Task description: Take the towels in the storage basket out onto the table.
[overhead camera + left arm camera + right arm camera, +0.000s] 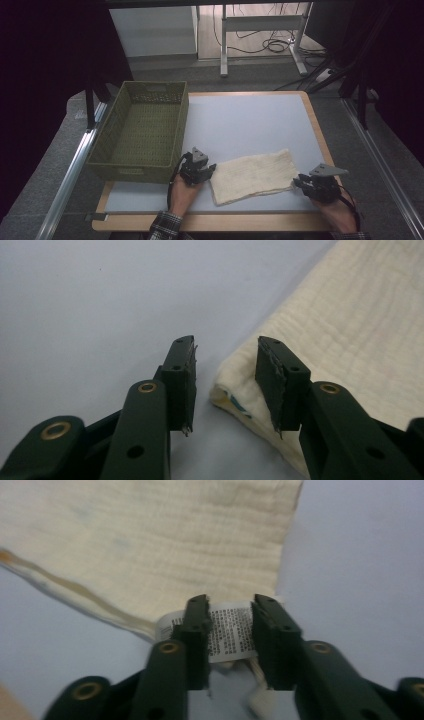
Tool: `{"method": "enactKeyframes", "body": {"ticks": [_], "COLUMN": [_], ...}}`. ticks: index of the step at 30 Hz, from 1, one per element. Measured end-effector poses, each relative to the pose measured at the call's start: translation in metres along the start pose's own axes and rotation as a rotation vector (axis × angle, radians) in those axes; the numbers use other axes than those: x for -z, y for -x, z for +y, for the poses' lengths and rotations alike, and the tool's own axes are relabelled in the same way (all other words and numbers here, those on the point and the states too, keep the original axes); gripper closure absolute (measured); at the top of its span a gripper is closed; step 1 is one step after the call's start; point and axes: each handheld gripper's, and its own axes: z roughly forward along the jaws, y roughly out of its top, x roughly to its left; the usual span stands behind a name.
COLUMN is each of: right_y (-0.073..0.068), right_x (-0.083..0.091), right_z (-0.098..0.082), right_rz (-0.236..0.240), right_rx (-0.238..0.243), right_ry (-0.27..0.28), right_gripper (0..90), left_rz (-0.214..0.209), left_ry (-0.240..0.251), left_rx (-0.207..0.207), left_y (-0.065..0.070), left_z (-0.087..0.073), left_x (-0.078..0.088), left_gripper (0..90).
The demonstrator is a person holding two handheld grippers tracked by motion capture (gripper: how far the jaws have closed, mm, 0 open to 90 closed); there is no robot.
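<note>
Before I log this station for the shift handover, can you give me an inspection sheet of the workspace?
Surface: pale grey table top with a light wooden rim, bare apart from the items below.
Job's things: folded cream woven cloth lying flat near the front edge, a white printed label at its corner.
Clutter: olive green woven plastic basket on the left, nothing inside.
Grippers: left claw open around a folded cloth corner; right claw astride the label, pads not seen pressing.
Cables: black cables on the floor beyond the table.
Surroundings: white metal desk frame behind, dark at both sides.
</note>
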Motion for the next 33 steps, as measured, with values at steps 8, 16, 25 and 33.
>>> {"method": "enactKeyframes", "body": {"ticks": [8, 16, 25, 33], "right_y": [-0.01, -0.015, -0.007, -0.049], "right_x": [0.019, 0.037, 0.037, 0.008], "right_z": [0.012, 0.005, 0.001, 0.036], "right_rz": [-0.003, 0.026, -0.008, 0.175], "right_rx": [0.029, -0.005, -0.016, 0.044], "right_ry": [0.014, -0.009, 0.027, 0.068], "right_gripper": [90.0, 90.0, 73.1, 67.0], "left_rz": [-0.002, -0.004, -0.018, -0.028], "left_ry": [0.004, 0.004, 0.032, 0.039], "left_rx": [0.003, 0.007, 0.026, 0.039], "left_y": [-0.001, -0.002, -0.003, -0.003], "left_z": [0.002, 0.002, 0.005, -0.001], "left_x": [-0.001, -0.001, 0.001, 0.002], "left_gripper": [63.2, 61.8, 55.0, 59.5]}}
